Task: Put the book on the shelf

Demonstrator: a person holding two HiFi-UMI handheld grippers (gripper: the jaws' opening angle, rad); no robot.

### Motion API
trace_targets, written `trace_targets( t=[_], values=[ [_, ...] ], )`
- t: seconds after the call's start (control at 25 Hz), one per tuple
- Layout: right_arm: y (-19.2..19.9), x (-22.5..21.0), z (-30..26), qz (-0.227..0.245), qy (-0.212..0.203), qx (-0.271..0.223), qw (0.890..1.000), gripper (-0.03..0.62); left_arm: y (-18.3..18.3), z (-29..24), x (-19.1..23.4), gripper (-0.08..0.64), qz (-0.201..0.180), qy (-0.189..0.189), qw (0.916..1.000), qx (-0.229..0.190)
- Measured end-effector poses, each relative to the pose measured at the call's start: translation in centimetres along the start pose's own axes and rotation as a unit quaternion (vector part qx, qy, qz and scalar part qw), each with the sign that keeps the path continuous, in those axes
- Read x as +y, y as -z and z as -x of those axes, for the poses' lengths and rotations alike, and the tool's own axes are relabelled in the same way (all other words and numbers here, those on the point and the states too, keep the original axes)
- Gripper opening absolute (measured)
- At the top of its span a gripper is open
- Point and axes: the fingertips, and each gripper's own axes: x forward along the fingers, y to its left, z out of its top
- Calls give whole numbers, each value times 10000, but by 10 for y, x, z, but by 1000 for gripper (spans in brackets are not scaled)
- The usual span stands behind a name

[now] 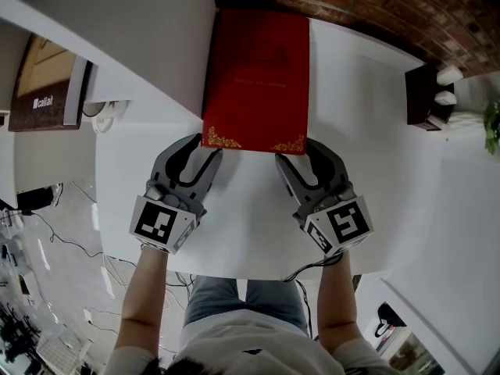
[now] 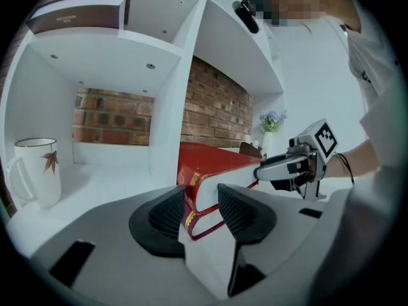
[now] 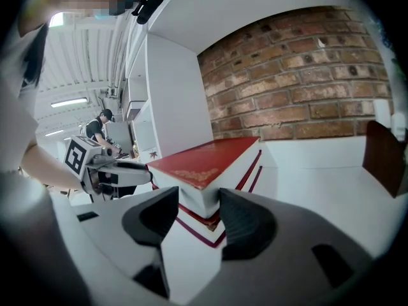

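A white shelf unit (image 1: 258,233) fills most of the scene. Its wide bottom board runs from the person's body to a brick wall (image 1: 351,6) at the far side. A white upright panel (image 2: 169,116) splits the unit into a left compartment and a right one.

The book (image 1: 258,76), a thick red hardback with gold ornaments at its near corners, lies flat on the bottom board in the right compartment. Its left long edge sits just beside the upright panel and its far end is near the brick wall.

The left gripper (image 1: 205,148) sits at the book's near left corner. Its jaws are spread, with that corner between the tips, and the pads are not pressing on the cover or pages. The right gripper (image 1: 301,153) sits at the near right corner in the same way, with its jaws spread and the corner between them unpinched. Both grippers lie low over the board and point away from the person.

A dark brown object (image 1: 426,96) stands far right on the board, well apart from the book. A white mug (image 2: 35,171) with a red leaf on it stands upright in the left compartment. A brown book (image 2: 76,14) lies flat on the shelf above it. A small plant (image 2: 271,120) stands far off to the right.
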Motion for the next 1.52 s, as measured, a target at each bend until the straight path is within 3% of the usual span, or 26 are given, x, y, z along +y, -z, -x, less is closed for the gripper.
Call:
trace_targets(
  t=[0.16, 0.32, 0.52, 0.72, 1.52],
  values=[
    [0, -2, 0, 9, 61, 10, 10000, 190, 6, 1, 1, 156, -22, -55, 9998, 201],
    [0, -3, 2, 94, 143, 30, 9998, 173, -3, 0, -1, 152, -127, -155, 9998, -82],
    [-7, -2, 5, 207, 272, -96, 9994, 156, -1, 5, 0, 135, -209, -256, 9993, 157],
    [-14, 2, 11, 257, 340, -181, 9989, 149, -17, 9, -5, 129, -265, -265, 9990, -257],
    [-49, 17, 58, 390, 777, -644, 9941, 137, -55, 34, -35, 121, -584, -76, 9965, -593]
  ],
)
